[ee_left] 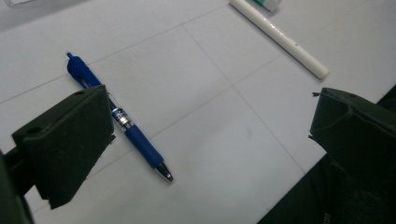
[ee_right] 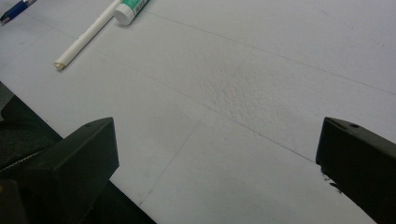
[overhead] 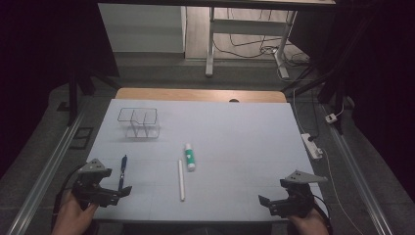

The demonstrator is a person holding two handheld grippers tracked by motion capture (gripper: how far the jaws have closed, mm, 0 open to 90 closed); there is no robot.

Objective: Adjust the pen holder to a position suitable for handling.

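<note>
A blue pen (overhead: 122, 172) lies on the white mat (overhead: 235, 132) near its front left. My left gripper (overhead: 113, 188) hovers open just in front of it. In the left gripper view the blue pen (ee_left: 135, 135) runs diagonally beside the left jaw of the left gripper (ee_left: 210, 135), tip toward the camera. A white stick (overhead: 181, 179) and a green-and-white glue stick (overhead: 189, 156) lie mid-table. My right gripper (overhead: 274, 199) is open at the front right over bare mat, nothing between the jaws of the right gripper (ee_right: 217, 158). Its view shows the white stick (ee_right: 86, 35) and glue stick (ee_right: 130, 9) far off.
A clear wire-edged container (overhead: 138, 122) stands at the back left of the mat. The wooden table edge (overhead: 200, 94) shows behind the mat. A white power strip (overhead: 312, 145) with cables lies on the floor to the right. Metal rails run along both sides.
</note>
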